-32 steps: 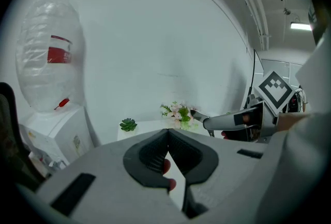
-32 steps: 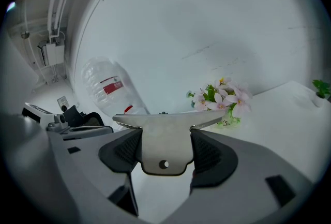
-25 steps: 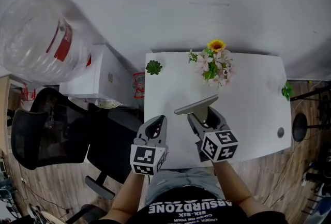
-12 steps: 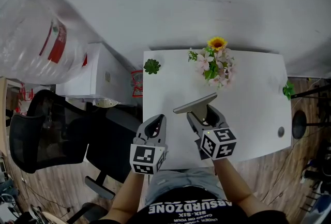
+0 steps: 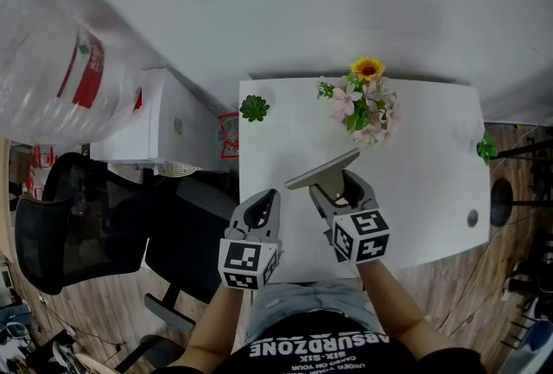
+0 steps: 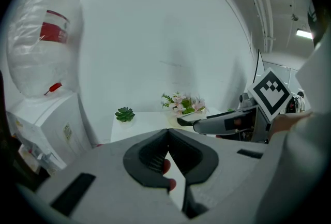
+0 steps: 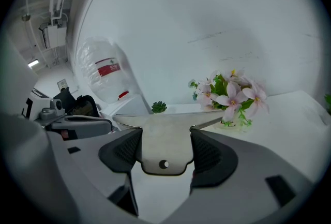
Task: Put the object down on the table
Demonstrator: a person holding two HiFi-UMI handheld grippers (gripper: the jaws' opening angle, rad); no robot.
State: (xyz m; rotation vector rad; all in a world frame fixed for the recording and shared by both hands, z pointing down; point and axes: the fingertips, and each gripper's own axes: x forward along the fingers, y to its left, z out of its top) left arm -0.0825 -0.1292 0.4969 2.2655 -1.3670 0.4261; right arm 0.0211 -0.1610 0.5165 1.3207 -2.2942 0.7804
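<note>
Your left gripper (image 5: pixel 263 204) has its jaws pressed together on nothing, at the near edge of the table (image 5: pixel 432 165). Your right gripper (image 5: pixel 339 185) clamps a flat metal scraper (image 5: pixel 321 170), seemingly lifted off the tabletop, near the flowers (image 5: pixel 367 104).

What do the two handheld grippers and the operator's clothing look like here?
Both the left gripper and right gripper have light grey plastic bodies with dark, ribbed pads. Each carries a white cube with black square markers. No cables show. The person wears a black top with white lettering.
</note>
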